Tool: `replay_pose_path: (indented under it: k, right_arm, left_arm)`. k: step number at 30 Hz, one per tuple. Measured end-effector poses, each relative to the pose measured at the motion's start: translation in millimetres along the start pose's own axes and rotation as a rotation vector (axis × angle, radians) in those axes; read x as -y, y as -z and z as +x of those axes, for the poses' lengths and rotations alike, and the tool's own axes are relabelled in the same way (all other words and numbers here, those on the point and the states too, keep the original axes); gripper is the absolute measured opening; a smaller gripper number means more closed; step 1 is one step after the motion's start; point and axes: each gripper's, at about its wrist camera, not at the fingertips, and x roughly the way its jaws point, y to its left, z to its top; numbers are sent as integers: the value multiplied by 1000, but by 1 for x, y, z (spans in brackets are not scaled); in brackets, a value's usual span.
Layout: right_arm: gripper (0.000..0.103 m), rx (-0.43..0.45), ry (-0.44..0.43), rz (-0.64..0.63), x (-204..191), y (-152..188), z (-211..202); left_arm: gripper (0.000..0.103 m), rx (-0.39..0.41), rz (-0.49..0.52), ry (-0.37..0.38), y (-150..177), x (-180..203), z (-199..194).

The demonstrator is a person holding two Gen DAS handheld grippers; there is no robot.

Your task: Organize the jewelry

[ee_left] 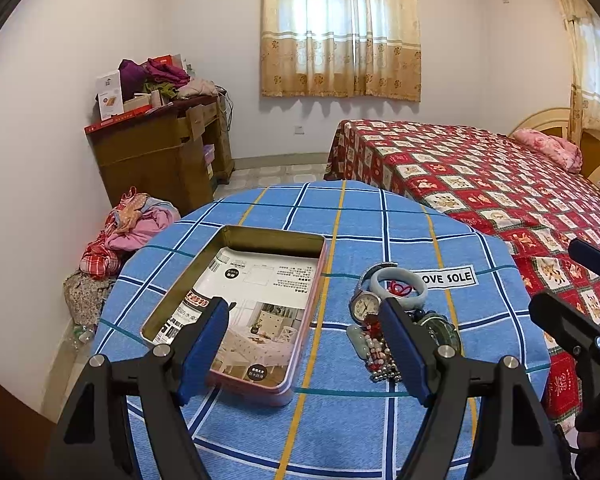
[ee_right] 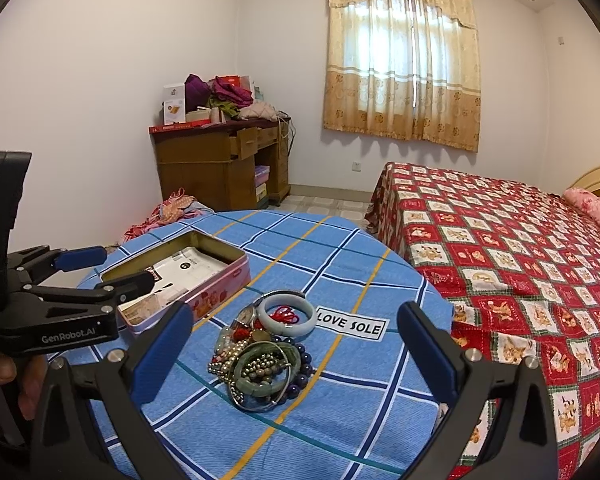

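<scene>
Blue-padded, the right tool (ee_right: 292,354) and the left tool (ee_left: 302,340) both hang released above the desk (ee_right: 340,420). Just under the right tool lies the jewelry heap (ee_right: 260,356), beside the open tin (ee_left: 236,304). Beads seem loose and slippery; jade bangles (ee_right: 286,312) are stiff and probably fragile, best gripped across the rim. A tag reads "LOVE SOLE" (ee_right: 350,326); the left tool says "GenRobot.AI".

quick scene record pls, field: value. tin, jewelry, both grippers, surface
surface: round table with blue plaid cloth
tin: open pink tin, printed paper liner inside, no jewelry visible in it
jewelry: pile on the cloth right of the tin: pale bangle, green bangle, wristwatch, bead strands
left gripper: open, holding nothing, above the tin's near end
right gripper: open, holding nothing, framing the pile
</scene>
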Motion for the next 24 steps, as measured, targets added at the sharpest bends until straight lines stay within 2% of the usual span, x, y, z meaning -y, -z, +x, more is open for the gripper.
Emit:
replay_pose_path:
  k: [24]
  right_arm:
    - [103,-12,3,6,5,7,6]
  left_arm:
    - [77,-29,13,16,3,5,10]
